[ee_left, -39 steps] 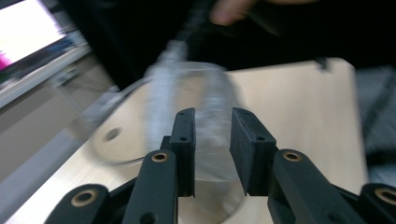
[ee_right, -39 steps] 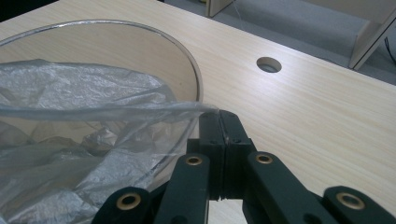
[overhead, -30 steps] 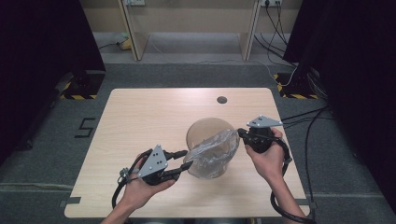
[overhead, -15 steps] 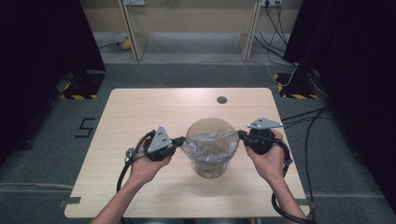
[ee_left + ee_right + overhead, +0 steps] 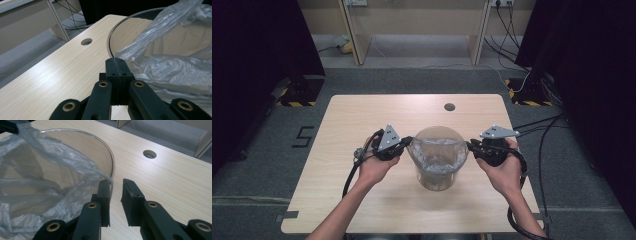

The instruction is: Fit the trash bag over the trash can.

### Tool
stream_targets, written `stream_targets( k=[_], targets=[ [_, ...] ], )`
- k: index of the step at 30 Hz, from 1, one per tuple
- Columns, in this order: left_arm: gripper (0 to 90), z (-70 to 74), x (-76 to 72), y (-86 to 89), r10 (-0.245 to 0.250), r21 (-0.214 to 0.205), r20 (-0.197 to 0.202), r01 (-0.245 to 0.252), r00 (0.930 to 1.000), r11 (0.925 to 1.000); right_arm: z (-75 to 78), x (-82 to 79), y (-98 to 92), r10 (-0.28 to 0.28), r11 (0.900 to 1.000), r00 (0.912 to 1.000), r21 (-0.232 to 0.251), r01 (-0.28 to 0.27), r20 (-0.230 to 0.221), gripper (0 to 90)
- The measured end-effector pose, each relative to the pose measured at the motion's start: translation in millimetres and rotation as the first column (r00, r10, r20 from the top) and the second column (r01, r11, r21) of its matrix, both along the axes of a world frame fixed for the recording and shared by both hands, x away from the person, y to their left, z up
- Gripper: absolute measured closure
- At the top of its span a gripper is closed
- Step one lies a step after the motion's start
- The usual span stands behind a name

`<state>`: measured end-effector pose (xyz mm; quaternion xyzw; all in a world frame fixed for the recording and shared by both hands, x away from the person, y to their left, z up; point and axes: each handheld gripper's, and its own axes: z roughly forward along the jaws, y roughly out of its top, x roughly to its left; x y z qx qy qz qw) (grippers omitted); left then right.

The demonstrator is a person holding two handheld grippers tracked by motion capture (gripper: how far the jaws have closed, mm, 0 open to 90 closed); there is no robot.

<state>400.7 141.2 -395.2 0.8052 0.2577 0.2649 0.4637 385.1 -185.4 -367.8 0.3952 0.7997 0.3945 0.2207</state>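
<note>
High view: clear round container stands near the middle of the wooden table, with a thin plastic bag draped in and over its mouth. Left gripper at the container's left rim, jaws pressed together on the bag's edge. Right gripper at the right rim, jaws spread, bag edge lying against one jaw. Cable hole beyond the container.

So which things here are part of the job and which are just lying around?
In use:
clear plastic bag
clear round bin
left gripper, shut on the bag edge
right gripper, open at the rim

Lying about:
floor cables
table's cable hole
</note>
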Motion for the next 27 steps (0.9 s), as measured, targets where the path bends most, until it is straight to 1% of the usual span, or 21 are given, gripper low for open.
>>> stream_targets(
  k=[7,10,12,13,14,16,18,22,25,26,27],
  targets=[
    [90.0,1.5,4.9,-1.2,0.009,0.019,0.002,-0.009,1.0000,0.9998,10.0,-3.9,0.4,0.027,0.9996,0.9992,0.006,-0.027,0.028,72.1],
    [90.0,1.2,7.2,-3.0,0.013,0.016,-0.002,-0.012,0.9999,0.9998,12.2,-4.5,1.5,0.042,0.9991,0.9985,0.001,-0.042,0.035,73.6],
    [90.0,1.6,9.1,-3.9,0.014,0.020,-0.002,-0.014,0.9999,0.9997,11.7,-3.2,2.3,0.052,0.9987,0.9983,-0.003,-0.052,0.028,78.6],
    [90.0,1.6,9.1,-3.9,0.014,0.020,-0.002,-0.014,0.9999,0.9997,11.7,-3.2,2.3,0.052,0.9987,0.9983,-0.003,-0.052,0.028,78.6],
    [90.0,2.1,10.2,-4.4,0.014,0.022,-0.003,-0.013,0.9999,0.9997,8.3,0.4,1.1,0.036,0.9993,0.9993,-0.003,-0.036,0.005,82.9],
    [90.0,2.6,11.6,-4.9,0.014,0.023,-0.005,-0.014,0.9999,0.9996,6.9,1.4,0.5,0.030,0.9995,0.9995,-0.004,-0.030,-0.001,83.8],
    [90.0,1.9,14.0,-6.5,0.010,0.024,-0.013,-0.010,0.9999,0.9997,1.0,4.2,0.3,0.014,0.9999,0.9997,-0.002,-0.014,-0.019,86.3],
    [90.0,2.7,15.7,-8.6,0.010,0.025,-0.016,-0.009,0.9998,0.9996,-5.5,6.4,1.8,0.011,0.9998,0.9991,-0.014,-0.011,-0.042,86.2],
    [90.0,3.9,16.8,-9.2,0.011,0.032,-0.014,-0.011,0.9998,0.9994,-4.6,5.4,1.7,0.012,0.9998,0.9991,-0.015,-0.013,-0.040,84.1],
    [90.0,4.6,17.5,-9.6,0.011,0.032,-0.013,-0.011,0.9998,0.9994,-0.8,3.2,1.2,0.013,0.9999,0.9995,-0.006,-0.014,-0.029,81.5],
    [90.0,5.1,18.2,-9.8,0.012,0.031,-0.011,-0.012,0.9999,0.9994,-0.8,3.2,1.2,0.013,0.9999,0.9995,-0.006,-0.014,-0.029,81.5]
  ],
)
